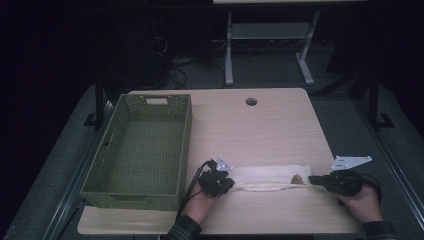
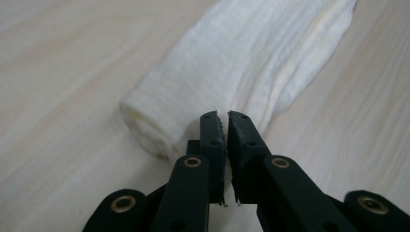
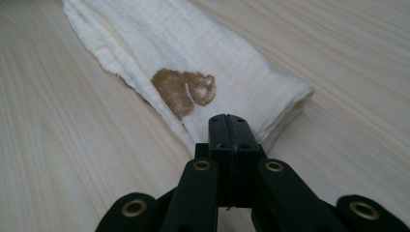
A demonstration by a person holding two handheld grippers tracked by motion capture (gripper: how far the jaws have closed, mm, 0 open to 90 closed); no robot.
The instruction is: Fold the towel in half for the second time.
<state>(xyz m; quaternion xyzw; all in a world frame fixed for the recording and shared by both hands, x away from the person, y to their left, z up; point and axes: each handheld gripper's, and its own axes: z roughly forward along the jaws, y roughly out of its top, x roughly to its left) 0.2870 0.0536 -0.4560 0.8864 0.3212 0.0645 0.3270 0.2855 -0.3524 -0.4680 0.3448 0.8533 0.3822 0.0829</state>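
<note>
A white cloth, folded into a long strip, lies across the near part of the wooden table. Near its right end it bears a brown stain. My left gripper is at the strip's left end. In the left gripper view its jaws are closed to a thin slit on the cloth at its near edge. My right gripper is at the right end. In the right gripper view its jaws are pressed together on the cloth's corner, just below the stain.
A green woven basket with nothing in it stands on the table's left side, close to my left hand. A round cable hole sits near the table's far edge. Beyond the table are desk legs and cables on a dark floor.
</note>
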